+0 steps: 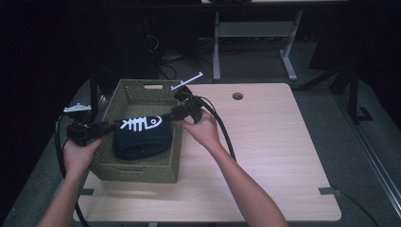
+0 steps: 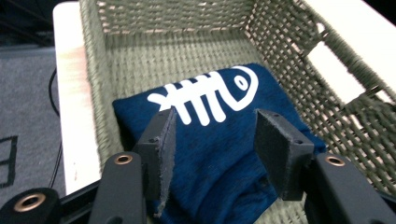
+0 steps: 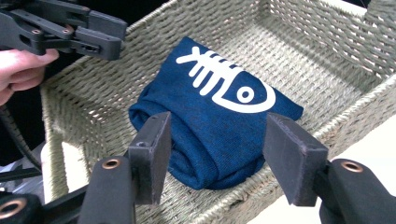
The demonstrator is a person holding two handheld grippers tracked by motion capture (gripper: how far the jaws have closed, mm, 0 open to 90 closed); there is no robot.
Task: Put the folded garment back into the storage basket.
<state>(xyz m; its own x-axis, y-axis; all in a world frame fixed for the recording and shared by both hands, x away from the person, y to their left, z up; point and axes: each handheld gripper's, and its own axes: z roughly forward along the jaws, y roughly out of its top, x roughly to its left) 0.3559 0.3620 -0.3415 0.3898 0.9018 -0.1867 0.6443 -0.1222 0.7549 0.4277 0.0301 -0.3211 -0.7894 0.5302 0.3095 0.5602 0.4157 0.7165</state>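
A folded navy cloth (image 1: 139,135) with a white fish-skeleton print lies inside an olive woven basket (image 1: 137,172) at the table's left. My left gripper (image 1: 109,127) reaches over the basket's left rim, its jaws open just above the cloth (image 2: 219,163). From the right rim comes my right gripper (image 1: 166,116), also open, hovering over the cloth (image 3: 210,126) without touching it. In the left gripper view the left gripper (image 2: 215,140) frames the print. The right gripper (image 3: 217,140) spans the cloth's folded end; the left gripper (image 3: 116,32) shows beyond it.
The basket (image 2: 187,51) has high woven walls (image 3: 317,42) with handle slots. The light wooden table (image 1: 274,142) spreads wide to the basket's right, with a cable hole (image 1: 238,96) near its back edge. Black cables trail from both grippers. Desk legs stand behind the table.
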